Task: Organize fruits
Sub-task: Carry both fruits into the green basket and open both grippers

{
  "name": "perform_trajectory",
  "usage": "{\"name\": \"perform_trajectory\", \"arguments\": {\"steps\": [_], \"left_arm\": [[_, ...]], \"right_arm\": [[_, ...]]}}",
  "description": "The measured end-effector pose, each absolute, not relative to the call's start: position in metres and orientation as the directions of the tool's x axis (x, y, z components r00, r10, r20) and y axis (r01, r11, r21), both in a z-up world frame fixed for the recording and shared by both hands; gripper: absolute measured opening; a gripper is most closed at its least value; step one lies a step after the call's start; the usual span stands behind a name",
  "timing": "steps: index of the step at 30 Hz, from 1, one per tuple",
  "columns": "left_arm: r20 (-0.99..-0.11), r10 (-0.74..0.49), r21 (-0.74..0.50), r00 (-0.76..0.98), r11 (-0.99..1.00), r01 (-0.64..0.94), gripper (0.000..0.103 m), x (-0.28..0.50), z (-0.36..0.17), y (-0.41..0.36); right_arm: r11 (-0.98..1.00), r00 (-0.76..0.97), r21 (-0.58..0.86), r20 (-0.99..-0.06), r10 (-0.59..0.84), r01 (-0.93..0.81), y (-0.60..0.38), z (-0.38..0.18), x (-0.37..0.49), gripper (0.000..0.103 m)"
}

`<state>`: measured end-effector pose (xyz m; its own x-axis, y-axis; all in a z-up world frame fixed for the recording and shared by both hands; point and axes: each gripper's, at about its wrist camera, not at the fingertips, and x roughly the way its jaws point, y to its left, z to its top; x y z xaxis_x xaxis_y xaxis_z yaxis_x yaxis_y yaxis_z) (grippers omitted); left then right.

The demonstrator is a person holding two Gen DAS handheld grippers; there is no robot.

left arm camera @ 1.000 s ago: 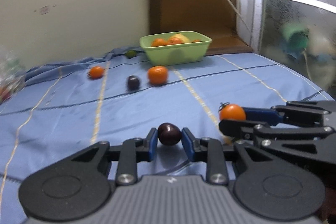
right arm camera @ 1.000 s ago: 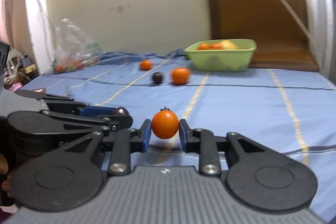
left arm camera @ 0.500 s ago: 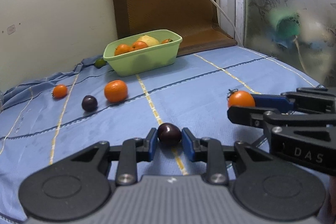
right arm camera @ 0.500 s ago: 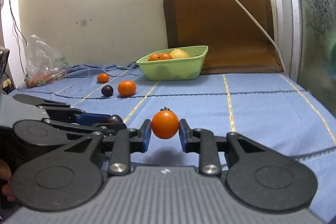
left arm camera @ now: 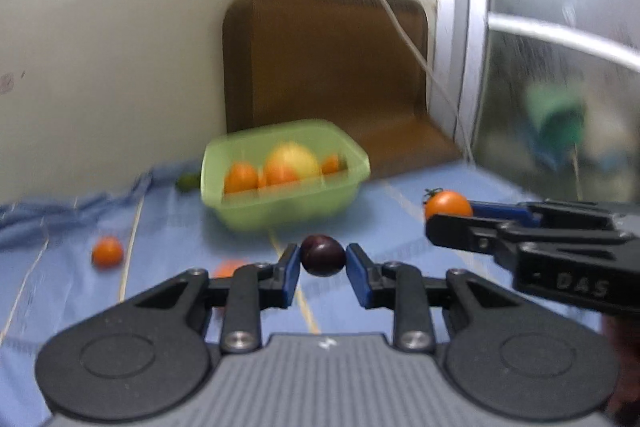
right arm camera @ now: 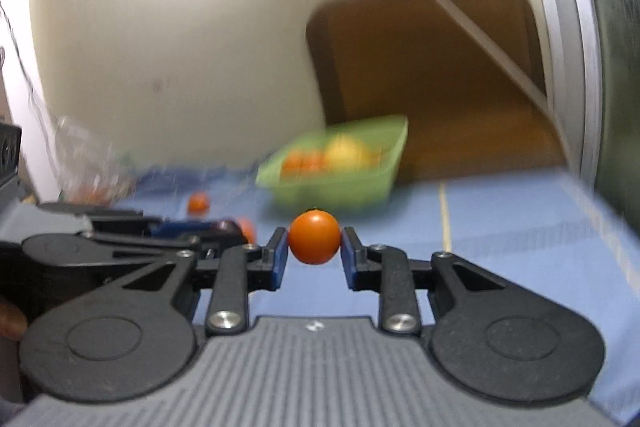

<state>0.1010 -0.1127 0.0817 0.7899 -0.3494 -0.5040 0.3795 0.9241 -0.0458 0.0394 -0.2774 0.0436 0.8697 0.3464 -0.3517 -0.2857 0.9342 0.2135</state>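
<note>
Item: two held fruits in transit toward one bin. Left gripper (left arm camera: 323,263) is pinching a dark plum (left arm camera: 323,255) between its blue pads, clear of the blue cloth (left arm camera: 400,307); right gripper (right arm camera: 314,251) is clamping an orange cherry tomato (right arm camera: 314,237) the same way. Green tub (left arm camera: 280,203), already holding oranges and a yellow fruit, is sitting toward the far edge of the bed, by the brown cushion (left arm camera: 328,67). Loose orange fruit (left arm camera: 107,251) is lying toward the left edge. Risks, as judged: both fruits are round and smooth and gripped only at their widest points, so each may be squirting out; the grippers are travelling side by side, risking a knock at the tub rim; over-squeezing may be splitting the tomato.
</note>
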Motion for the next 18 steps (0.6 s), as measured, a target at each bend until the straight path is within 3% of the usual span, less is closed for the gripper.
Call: {"name": "perform_trajectory", "arguments": {"steps": [5,10,15,16,18], "left_arm": [[-0.476,-0.343,-0.082,0.810,0.934,0.347,0.027,0.172,0.096,-0.113],[-0.543,-0.386,-0.235,0.745,0.922,0.306,0.027,0.252,0.089,-0.103],[-0.602,-0.392,-0.289,0.696,0.919,0.268,0.028,0.298,0.065,-0.103],[-0.594,-0.391,-0.296,0.703,0.919,0.261,0.035,0.299,0.062,-0.103],[-0.596,-0.371,-0.281,0.712,0.927,0.249,0.040,0.300,0.062,-0.103]], "right_arm": [[0.946,0.897,0.167,-0.308,0.318,-0.278,-0.268,0.054,0.101,0.031],[0.960,0.892,0.142,-0.356,0.278,-0.242,-0.261,0.036,0.152,0.031],[0.965,0.882,0.140,-0.393,0.261,-0.224,-0.264,0.023,0.171,0.033],[0.965,0.883,0.133,-0.391,0.260,-0.226,-0.264,0.022,0.171,0.034],[0.966,0.894,0.121,-0.367,0.257,-0.228,-0.266,0.023,0.167,0.054]]}}
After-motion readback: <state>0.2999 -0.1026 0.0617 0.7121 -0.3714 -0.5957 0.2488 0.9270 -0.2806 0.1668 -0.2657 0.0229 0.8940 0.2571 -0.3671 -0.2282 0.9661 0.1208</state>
